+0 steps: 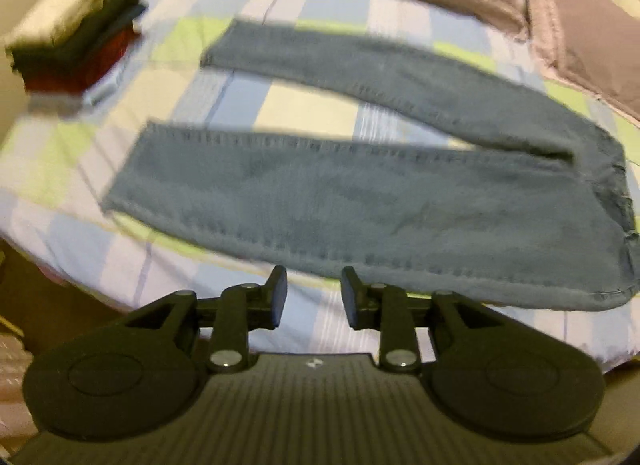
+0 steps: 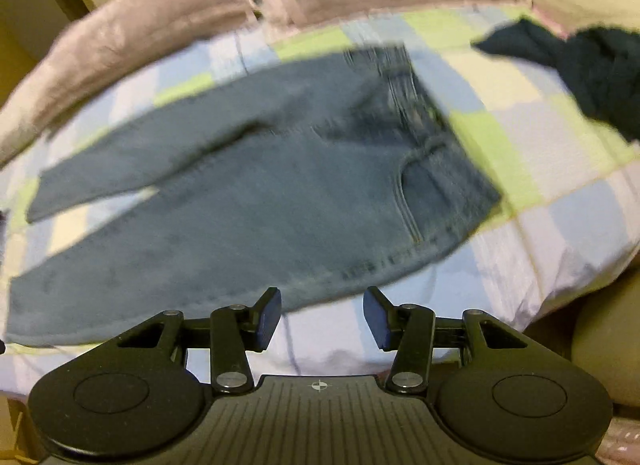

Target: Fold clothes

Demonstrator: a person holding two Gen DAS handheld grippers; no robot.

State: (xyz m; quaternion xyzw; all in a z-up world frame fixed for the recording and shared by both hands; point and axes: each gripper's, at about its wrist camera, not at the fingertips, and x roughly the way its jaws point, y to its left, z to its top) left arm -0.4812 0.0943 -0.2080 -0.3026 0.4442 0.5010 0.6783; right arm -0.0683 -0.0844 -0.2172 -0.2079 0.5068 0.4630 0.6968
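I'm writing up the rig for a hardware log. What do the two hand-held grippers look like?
Both look alike: the left hand-held gripper and the right hand-held gripper are black, with a ribbed body bearing a small crosshair mark, two round discs at the sides, silver pivot pins and flat rectangular finger pads, bluish on the right one. No hands, sleeves or cables show.

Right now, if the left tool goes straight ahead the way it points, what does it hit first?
Most likely the jeans: the open left tool points at the near leg's lower seam, just past a strip of checked bedsheet. Depth is unclear, so it might brush the sheet first.
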